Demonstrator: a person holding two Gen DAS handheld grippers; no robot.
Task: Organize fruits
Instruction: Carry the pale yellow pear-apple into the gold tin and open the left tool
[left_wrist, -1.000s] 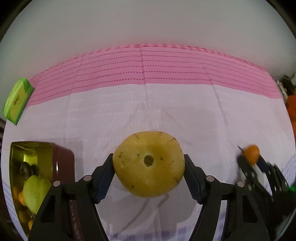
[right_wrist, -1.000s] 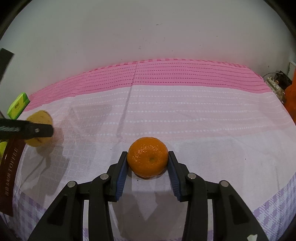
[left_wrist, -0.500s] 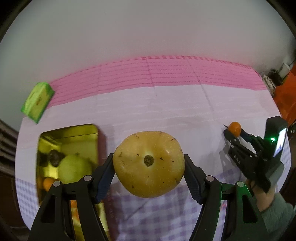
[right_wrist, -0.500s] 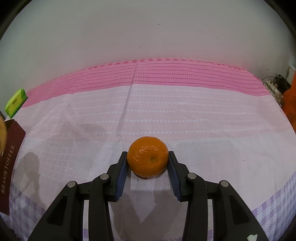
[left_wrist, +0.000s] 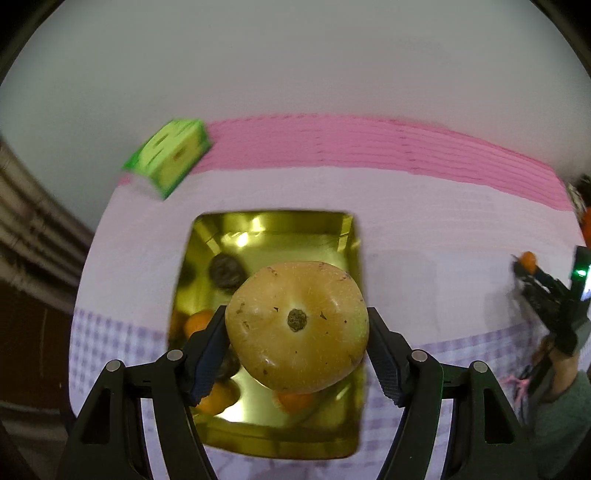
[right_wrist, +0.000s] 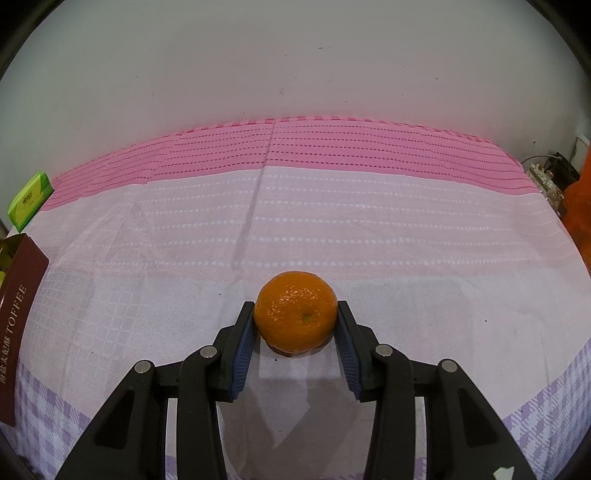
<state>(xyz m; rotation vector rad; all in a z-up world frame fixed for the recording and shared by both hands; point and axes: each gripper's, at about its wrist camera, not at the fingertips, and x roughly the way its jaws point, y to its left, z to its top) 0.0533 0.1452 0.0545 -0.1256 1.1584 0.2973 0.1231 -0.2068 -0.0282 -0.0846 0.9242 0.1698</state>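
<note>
The left gripper (left_wrist: 297, 341) clamps a yellow pear (left_wrist: 296, 325) above the gold tin (left_wrist: 352, 236), where small oranges and a dark fruit lie; released from here, it could bruise them or bounce over the rim. The right gripper (right_wrist: 295, 332) pinches an orange (right_wrist: 296, 311) that seems to rest on the pink tablecloth (right_wrist: 332, 221), though contact is hard to judge. Farther off sits a green box (left_wrist: 168, 157).

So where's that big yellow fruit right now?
In the left wrist view, the yellow pear is clamped in the left gripper, held above the open gold tin, which already holds small oranges and a dark fruit.
</note>
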